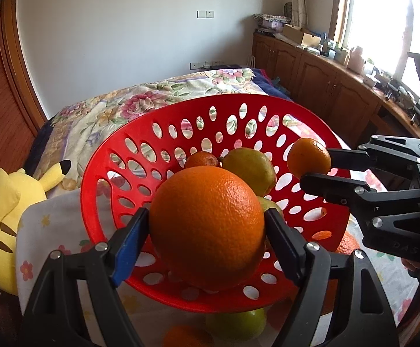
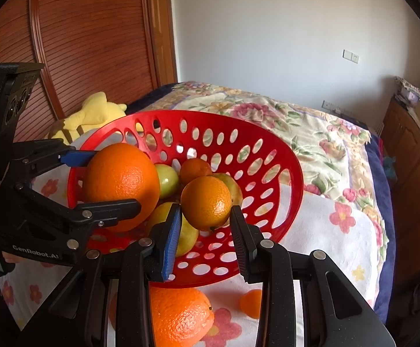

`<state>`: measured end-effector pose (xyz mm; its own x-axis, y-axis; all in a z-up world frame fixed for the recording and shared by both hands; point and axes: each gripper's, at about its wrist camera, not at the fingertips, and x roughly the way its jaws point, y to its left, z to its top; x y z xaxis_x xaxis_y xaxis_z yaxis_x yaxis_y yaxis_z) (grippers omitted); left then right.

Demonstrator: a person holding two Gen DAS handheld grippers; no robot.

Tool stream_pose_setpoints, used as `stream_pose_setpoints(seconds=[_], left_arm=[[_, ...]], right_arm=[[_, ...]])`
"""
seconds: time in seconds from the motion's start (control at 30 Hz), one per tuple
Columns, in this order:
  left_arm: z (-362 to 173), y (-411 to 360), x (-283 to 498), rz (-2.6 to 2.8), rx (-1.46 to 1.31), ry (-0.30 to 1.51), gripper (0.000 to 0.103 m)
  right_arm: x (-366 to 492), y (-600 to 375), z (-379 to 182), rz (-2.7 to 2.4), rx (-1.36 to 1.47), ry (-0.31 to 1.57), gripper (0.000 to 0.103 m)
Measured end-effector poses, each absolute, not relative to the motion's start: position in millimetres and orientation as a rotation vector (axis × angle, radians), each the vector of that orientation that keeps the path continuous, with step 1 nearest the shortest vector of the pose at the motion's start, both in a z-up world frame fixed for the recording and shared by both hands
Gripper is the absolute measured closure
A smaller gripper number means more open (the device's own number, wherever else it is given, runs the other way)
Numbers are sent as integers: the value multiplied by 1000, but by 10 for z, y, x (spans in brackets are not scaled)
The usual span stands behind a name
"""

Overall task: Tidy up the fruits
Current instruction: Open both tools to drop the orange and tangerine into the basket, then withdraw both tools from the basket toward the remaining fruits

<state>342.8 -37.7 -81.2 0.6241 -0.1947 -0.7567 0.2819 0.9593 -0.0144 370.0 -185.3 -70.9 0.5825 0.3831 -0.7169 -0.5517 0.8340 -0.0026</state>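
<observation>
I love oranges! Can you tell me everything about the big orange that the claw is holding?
The big orange is round, bright orange, with dimpled, slightly shiny peel, and it looks whole. The left claw clamps it from both sides, one blue pad and one black pad pressing on it. It hangs above the near side of the red basket, over the fruit already inside. Nothing but the pads seems to touch it.
</observation>
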Motion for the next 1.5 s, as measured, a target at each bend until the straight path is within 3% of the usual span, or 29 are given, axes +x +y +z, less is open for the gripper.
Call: stream_pose_setpoints(seconds=[0.9, 1.5], left_arm=[[-378, 36, 3034, -268, 23, 719, 23], [-558, 299, 2766, -239, -6, 729, 23]], right_arm=[[3797, -1657, -832, 539, -202, 791, 69], [3657, -1735, -701, 521, -162, 776, 69]])
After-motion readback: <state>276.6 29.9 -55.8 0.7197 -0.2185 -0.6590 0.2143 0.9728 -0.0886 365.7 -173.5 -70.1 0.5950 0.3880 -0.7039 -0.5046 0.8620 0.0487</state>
